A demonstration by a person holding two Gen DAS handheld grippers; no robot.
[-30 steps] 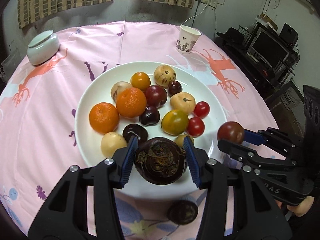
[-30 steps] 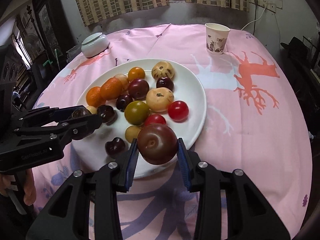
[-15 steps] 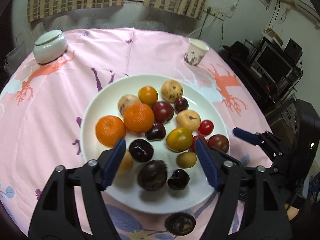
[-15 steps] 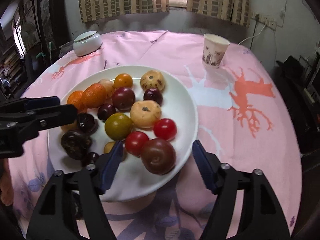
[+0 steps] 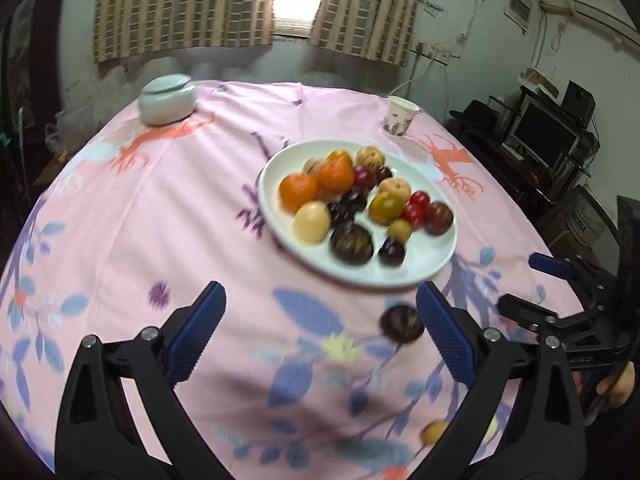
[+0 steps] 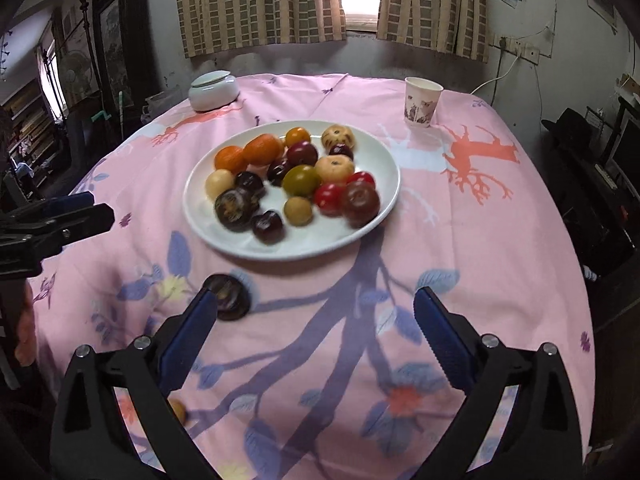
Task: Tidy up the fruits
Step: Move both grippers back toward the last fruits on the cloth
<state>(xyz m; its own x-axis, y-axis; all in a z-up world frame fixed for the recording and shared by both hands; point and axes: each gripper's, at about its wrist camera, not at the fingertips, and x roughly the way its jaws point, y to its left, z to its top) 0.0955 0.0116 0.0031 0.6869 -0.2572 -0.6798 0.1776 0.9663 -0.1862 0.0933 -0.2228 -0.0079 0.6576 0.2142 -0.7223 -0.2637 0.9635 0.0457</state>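
left gripper [image 5: 320,328] jaws spread wide, nothing between them, hovering over the pink tabletop [image 5: 160,220] near its front edge. right gripper [image 6: 316,324] jaws also released and empty, above the cloth in front of the plate

a dark purple fruit [image 5: 401,324] lies on the cloth just beside the left gripper's right finger, off the plate; in the right wrist view the same fruit [image 6: 228,297] sits just at the right gripper's left finger tip. a small yellow fruit [image 5: 435,432] lies nearer the tabletop edge, partly hidden behind the gripper frame

white plate [image 5: 424,268] sits further out, mid-tabletop, holding the rest: two oranges [image 5: 299,191], a pale yellow fruit [image 5: 312,222], a large dark round fruit [image 5: 352,244], a green-yellow tomato [image 5: 385,208], red cherry tomatoes [image 5: 414,212], a dark red tomato [image 6: 360,200] by the plate's right rim, several dark plums, all touching or close-packed. some blur

paper cup [image 6: 423,101] beyond the plate to the right, white lidded bowl [image 6: 214,90] far left
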